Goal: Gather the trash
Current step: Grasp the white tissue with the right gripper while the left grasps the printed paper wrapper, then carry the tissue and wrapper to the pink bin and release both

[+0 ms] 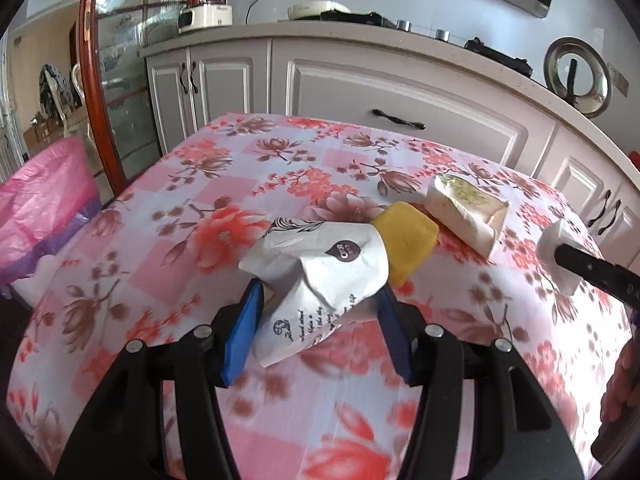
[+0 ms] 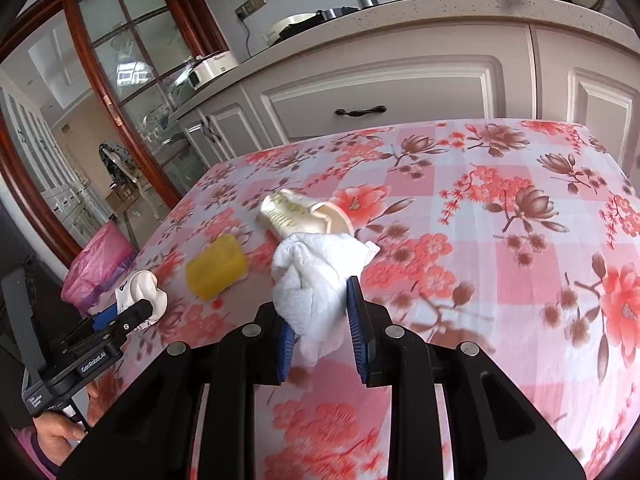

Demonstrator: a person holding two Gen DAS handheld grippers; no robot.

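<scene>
- The left tool has its two blue pads set either side of a crumpled white paper cup with dark print; both pads touch the cup's sides, pinching it.
- The cup lies on its side between the pads, its crushed mouth pointing away from the tool over the worktop, which wears a pink floral cloth.
- Just beyond the cup, touching its far end, sits a yellow sponge-like block.
- Further ahead and to the right of the left tool lies a second crushed cream cup with a pale yellow pattern, on its side.
- Far to the left of the left tool, off the worktop's edge, stands a bin lined with a pink bag.
- The right tool has its jaws pressed together on a wad of white tissue, which bulges up and forward from between the blue pads.
- Straight ahead of the right tool, just past the tissue, lies the cream cup; the yellow block sits ahead and to the left.
- A hand in a pink sleeve holds the left tool's grip at the lower left of the right wrist view.
- White kitchen cabinets stand behind the worktop.
</scene>
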